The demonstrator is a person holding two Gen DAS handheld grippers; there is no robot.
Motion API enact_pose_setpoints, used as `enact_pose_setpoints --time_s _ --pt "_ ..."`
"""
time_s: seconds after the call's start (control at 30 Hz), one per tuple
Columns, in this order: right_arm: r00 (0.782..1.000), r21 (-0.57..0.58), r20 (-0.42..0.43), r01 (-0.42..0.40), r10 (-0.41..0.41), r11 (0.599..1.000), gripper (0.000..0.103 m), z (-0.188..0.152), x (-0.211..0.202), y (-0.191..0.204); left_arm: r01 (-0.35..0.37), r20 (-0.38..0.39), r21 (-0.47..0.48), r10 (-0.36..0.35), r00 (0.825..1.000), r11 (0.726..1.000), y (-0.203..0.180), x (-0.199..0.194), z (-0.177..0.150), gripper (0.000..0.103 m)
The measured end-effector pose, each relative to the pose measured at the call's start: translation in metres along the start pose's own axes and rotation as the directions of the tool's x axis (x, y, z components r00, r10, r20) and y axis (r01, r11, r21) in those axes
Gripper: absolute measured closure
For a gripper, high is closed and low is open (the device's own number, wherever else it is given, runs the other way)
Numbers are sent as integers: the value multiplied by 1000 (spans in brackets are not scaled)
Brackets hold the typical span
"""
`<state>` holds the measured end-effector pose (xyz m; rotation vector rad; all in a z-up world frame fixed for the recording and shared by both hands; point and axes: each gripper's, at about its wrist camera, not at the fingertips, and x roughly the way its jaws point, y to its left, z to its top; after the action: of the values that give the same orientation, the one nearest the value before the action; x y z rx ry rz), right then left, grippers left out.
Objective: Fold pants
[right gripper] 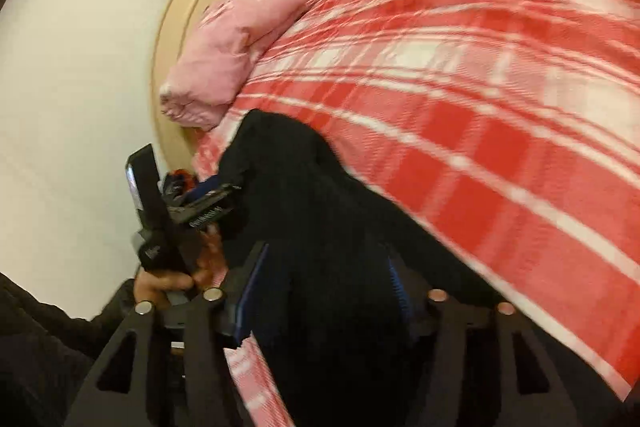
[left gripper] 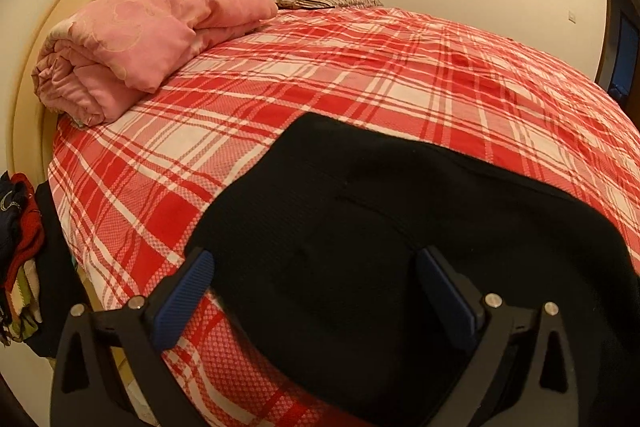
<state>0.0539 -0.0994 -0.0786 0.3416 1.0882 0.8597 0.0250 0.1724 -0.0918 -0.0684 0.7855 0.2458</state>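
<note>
While my left tongs (left gripper: pixel 312 291) are hanging wide apart over the soft black pants (left gripper: pixel 380 227), my right tongs (right gripper: pixel 324 291) are squeezing that cloth above the red checked bed (left gripper: pixel 360 67).

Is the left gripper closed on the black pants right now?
No: in the left wrist view the left gripper has its jaws spread wide, with the black pants lying flat between them on the plaid bedspread.
</note>
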Motion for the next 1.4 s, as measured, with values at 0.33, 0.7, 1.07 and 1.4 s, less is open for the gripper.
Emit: enact_pose_setpoints --time_s 0.33,0.7,1.07,1.4 --pt "989 12 -31 -143 143 990 39 23 46 14 19 -5 0 -19 1000 1000 2 0 -1 0" --pt "998 -28 57 -38 39 999 39 51 58 19 24 -2 8 -24 1000 1000 0 1 0 0" --pt "970 180 163 153 -183 972 39 64 -20 -57 32 -1 19 -32 999 999 0 2 0 0" --pt "913 105 94 388 -397 916 43 0 -42 -30 37 -27 46 -36 999 998 0 2 6 0"
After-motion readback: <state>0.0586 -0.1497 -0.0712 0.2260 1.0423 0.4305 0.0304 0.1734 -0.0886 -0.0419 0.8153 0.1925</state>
